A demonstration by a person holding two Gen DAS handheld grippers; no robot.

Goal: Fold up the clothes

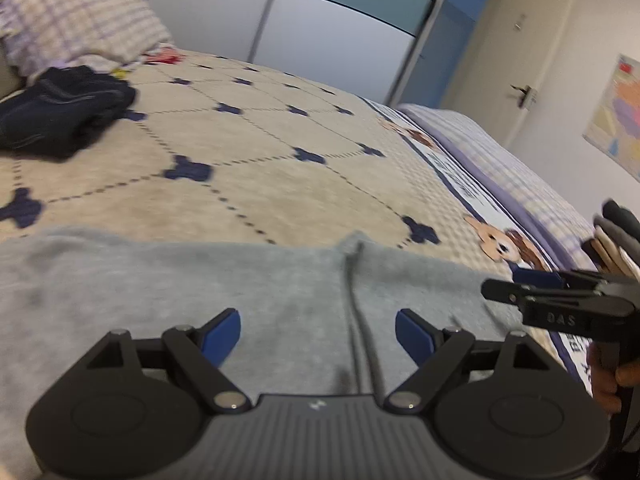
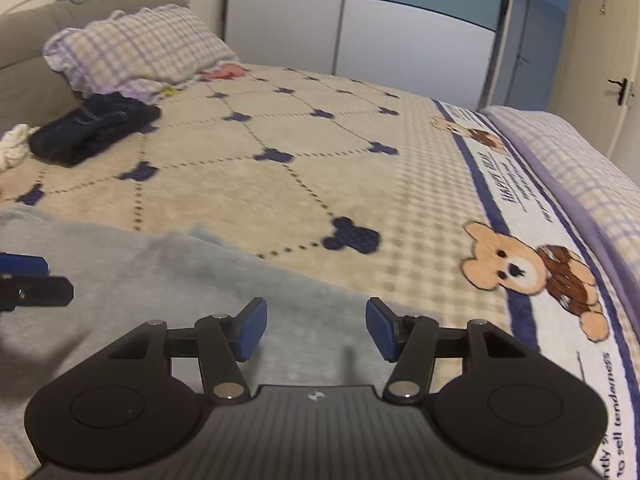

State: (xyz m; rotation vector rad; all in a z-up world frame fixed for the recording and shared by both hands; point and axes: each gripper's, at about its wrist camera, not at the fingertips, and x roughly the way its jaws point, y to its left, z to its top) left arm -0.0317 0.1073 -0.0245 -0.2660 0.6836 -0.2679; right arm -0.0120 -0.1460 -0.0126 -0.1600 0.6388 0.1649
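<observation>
Two grippers are held above a grey garment (image 1: 200,280) spread flat along the near edge of the bed. The left gripper (image 1: 318,332) is spread wide, its blue pads (image 1: 222,334) apart and nothing caught between them; a fold or seam in the grey fabric is seen running up between its fingers. The right gripper (image 2: 316,328) is likewise spread, pads (image 2: 252,328) apart over the garment's right end, with nothing pinched. In the left wrist view the right gripper (image 1: 520,284) is seen side-on near the blanket's right edge, gripped by a hand (image 1: 612,380).

The garment (image 2: 160,280) is laid on a beige blanket (image 2: 280,184) patterned with dark blue motifs and dotted lines, bordered on the right by a bear-printed strip (image 2: 528,272). Toward the far left corner a dark navy garment (image 2: 92,128) is heaped, well apart from the grey one. Just behind it a checked pillow (image 2: 136,48) is propped against the headboard (image 2: 24,60). A wardrobe with pale sliding doors (image 2: 360,28) is seen beyond the far edge.
</observation>
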